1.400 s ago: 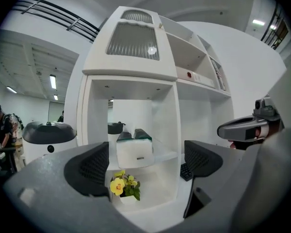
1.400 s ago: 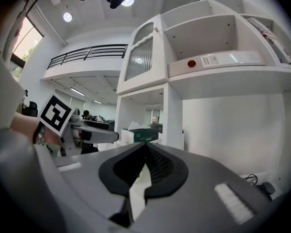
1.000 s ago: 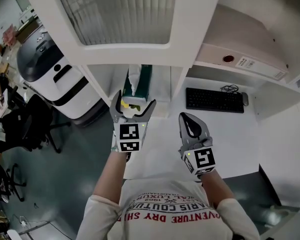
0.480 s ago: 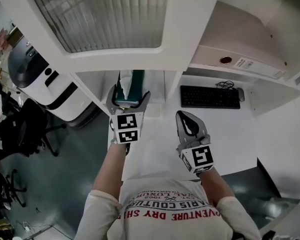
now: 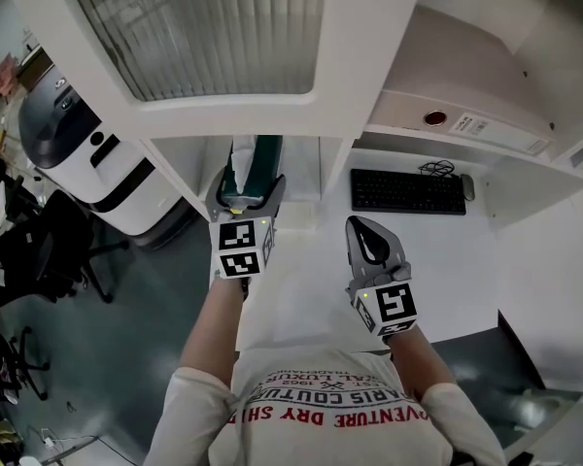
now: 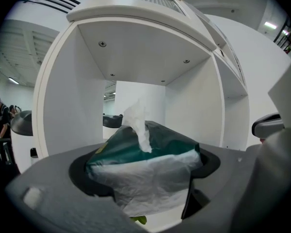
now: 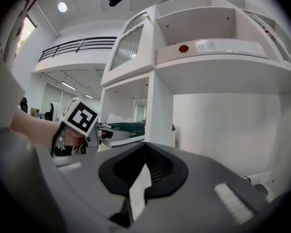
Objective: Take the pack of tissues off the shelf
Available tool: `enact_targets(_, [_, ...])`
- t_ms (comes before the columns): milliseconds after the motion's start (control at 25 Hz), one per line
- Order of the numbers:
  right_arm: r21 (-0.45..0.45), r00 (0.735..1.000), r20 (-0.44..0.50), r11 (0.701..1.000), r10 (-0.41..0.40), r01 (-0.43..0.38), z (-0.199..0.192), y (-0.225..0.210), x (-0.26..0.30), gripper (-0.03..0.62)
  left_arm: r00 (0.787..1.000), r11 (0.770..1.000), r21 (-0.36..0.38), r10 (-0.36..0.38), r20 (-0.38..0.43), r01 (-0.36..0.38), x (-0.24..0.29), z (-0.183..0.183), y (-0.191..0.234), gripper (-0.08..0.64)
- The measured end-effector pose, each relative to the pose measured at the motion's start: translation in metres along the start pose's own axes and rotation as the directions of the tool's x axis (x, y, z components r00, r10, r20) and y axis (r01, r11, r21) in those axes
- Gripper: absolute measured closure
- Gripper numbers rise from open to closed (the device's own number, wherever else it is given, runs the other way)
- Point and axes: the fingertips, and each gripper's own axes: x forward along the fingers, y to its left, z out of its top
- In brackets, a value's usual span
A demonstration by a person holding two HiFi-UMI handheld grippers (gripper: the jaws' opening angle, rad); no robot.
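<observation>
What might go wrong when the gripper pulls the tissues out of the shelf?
1. The left gripper is closing its jaws around the soft pack of tissues. Its thin plastic wrapper might squash and slip free.
2. The loose tissue sticking up might snag or tear.
3. The shelf wall is close beside the pack, so the pack might bump it coming out.

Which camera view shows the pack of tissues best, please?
The left gripper view: the pack of tissues fills the middle, green top and a white tissue sticking up, between the closing jaws of the left gripper. The head view shows only its top on the shelf; the right gripper view, a distant green sliver.
</observation>
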Motion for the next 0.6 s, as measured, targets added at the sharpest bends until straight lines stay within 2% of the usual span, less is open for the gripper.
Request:
enact_targets(240, [-0.013,1.0,0.019,1.0,0.014,-0.014,0.008,0.007,-0.008,0.591,0.999,1.0,0.021,-0.003,0.051,0.002,-0.027,0.018,-0.001,0.115])
enact_targets(360, [-0.014,0.999,0.03,1.0,0.022,-0.021,0.012,0.011,-0.013,0.591,0.997,0.997,0.079,-0.016,0.073,0.01,-0.047,0.027,-0.005,0.115])
enact_targets(440, [-0.013,0.999,0.036,1.0,0.028,-0.028,0.013,0.015,-0.016,0.591,0.996,0.993,0.112,-0.032,0.082,0.022,-0.061,0.032,-0.01,0.115])
enact_targets(600, [-0.013,0.998,0.038,0.999,0.051,-0.05,0.011,0.028,-0.024,0.591,0.992,0.99,0.124,-0.078,0.101,0.065,-0.094,0.039,-0.02,0.114])
